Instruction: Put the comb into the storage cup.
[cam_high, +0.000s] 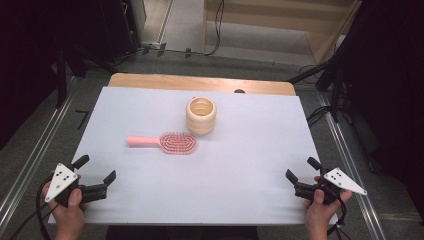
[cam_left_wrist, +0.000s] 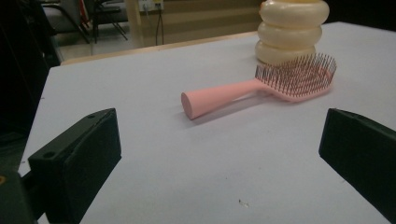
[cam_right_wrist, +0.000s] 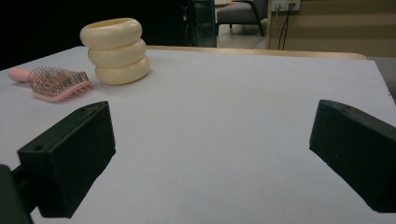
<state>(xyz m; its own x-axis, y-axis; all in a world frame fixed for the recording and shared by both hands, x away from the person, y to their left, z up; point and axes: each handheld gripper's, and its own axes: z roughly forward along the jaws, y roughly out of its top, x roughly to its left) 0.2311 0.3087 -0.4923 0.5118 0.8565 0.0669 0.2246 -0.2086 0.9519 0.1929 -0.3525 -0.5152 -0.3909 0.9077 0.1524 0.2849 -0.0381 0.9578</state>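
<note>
Brush (cam_high: 165, 142) lies mid-table just near of cup (cam_high: 201, 115), long axis left-right w/ handle pointing left, so left gripper (cam_high: 95, 167) is nearer than right gripper (cam_high: 303, 167) at near-right; both grippers released, jaws wide, nothing btwn them.

Left gripper (cam_high: 96, 168) held low at the near left corner, jaws spread wide, nothing between them. Its black fingers (cam_left_wrist: 81, 158) point forward and inward. Left hand (cam_high: 67, 210) wraps the grip from below, forearm entering from the bottom edge; grey three-cornered plate on top, cable trailing off to the left.

Right gripper (cam_high: 302, 168) mirrors it at the near right corner, jaws equally wide and empty, fingers (cam_right_wrist: 70, 154) angled inward. Right hand (cam_high: 320, 207) grips from beneath, plate tilted outward.
</note>
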